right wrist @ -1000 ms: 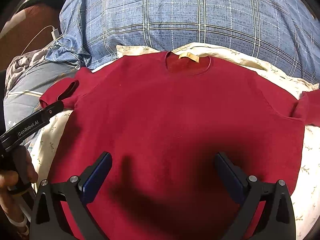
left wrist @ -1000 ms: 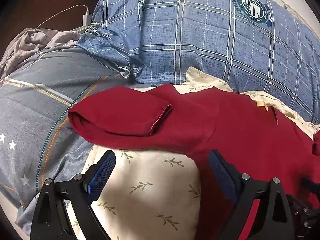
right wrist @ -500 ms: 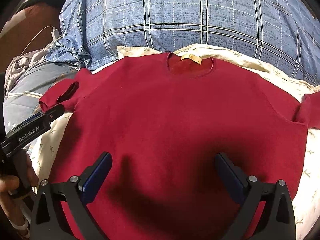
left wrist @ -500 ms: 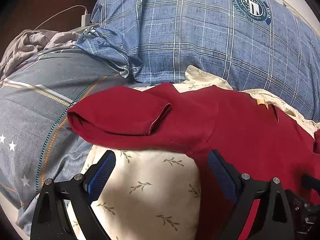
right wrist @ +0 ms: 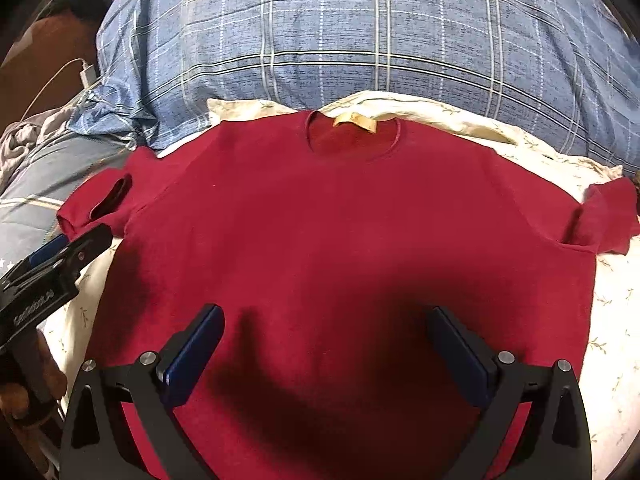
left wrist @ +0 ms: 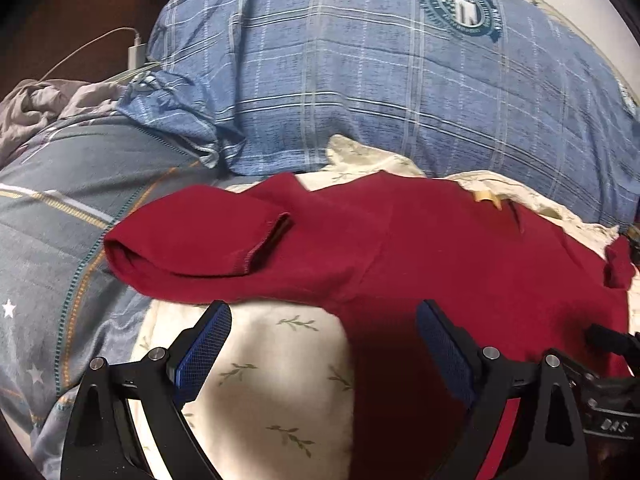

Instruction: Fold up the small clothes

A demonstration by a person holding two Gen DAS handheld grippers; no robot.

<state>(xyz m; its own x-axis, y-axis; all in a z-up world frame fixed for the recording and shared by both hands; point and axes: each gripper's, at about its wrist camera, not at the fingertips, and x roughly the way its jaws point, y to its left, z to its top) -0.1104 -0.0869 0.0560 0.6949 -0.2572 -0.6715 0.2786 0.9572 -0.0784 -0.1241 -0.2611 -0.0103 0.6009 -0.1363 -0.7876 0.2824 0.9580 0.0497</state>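
On the leaf-print cream sheet (right wrist: 452,120), a flat maroon knit T-shirt (right wrist: 340,232); both grippers' mesh-padded fingers (left wrist: 202,346) (right wrist: 192,356) released.

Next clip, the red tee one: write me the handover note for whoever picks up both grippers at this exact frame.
Left gripper: open, holding nothing, poised just short of the shirt's left sleeve.
Right gripper: open, holding nothing, over the lower middle of the red T-shirt.
Shirt lies spread flat, collar toward the blue plaid pillow, on the leaf-print cloth.
Done: shirt laid out.
Left: every fold; probably sleeves in first.
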